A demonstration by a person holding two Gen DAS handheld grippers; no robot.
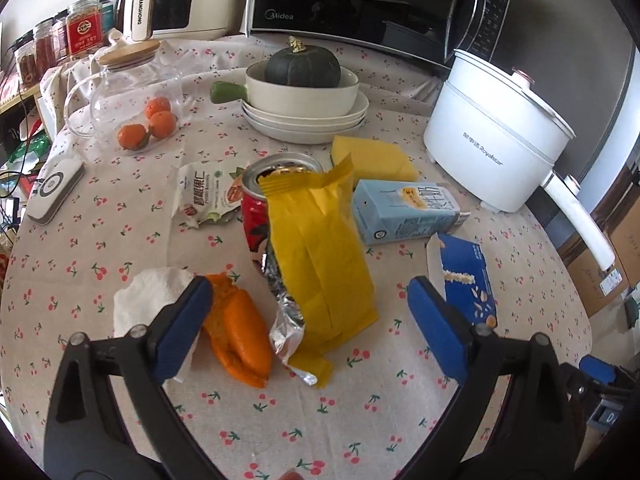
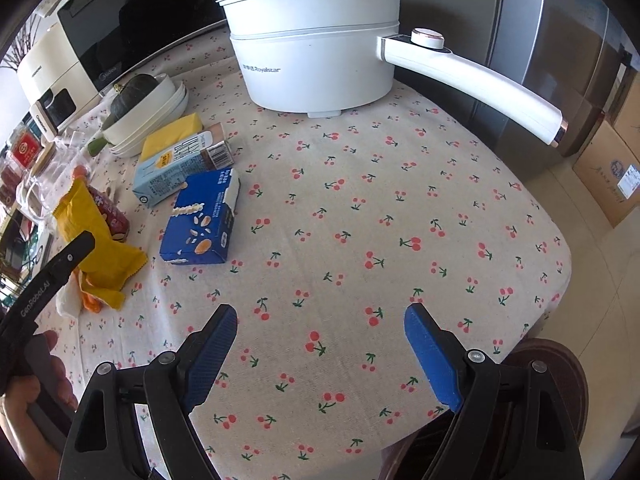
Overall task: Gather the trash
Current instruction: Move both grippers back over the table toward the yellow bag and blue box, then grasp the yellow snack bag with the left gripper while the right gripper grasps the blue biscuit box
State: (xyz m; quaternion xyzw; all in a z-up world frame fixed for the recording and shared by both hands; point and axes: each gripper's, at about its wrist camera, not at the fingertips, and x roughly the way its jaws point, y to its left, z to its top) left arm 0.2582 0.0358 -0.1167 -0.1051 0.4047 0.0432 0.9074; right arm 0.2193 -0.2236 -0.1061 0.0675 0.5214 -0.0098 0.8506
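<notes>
Left gripper (image 1: pixel 310 308): fingers spread wide, nothing held, poised over the litter cluster.
Right gripper (image 2: pixel 320 344): fingers spread wide, nothing held, above bare cherry-print cloth of the bench (image 2: pixel 400 184).
Trash location: all on the bench — crumpled white tissue (image 1: pixel 144 296), orange peel (image 1: pixel 240 332), yellow foil-lined snack wrapper (image 1: pixel 320 256), dented red drink can (image 1: pixel 260 208), pale nut wrapper (image 1: pixel 204 196), light-blue milk carton (image 1: pixel 404 210), dark-blue cardboard box (image 2: pixel 202 220).
Progress: judged not begun; no item is seen collected, and no bin is in view.
Surroundings: white electric pot (image 2: pixel 316 52), stacked cream dishes holding a green squash (image 1: pixel 302 66), glass jug (image 1: pixel 132 92), yellow sponge (image 1: pixel 372 158).
Obstruction: wrapper is draped over the can; pieces overlap.
</notes>
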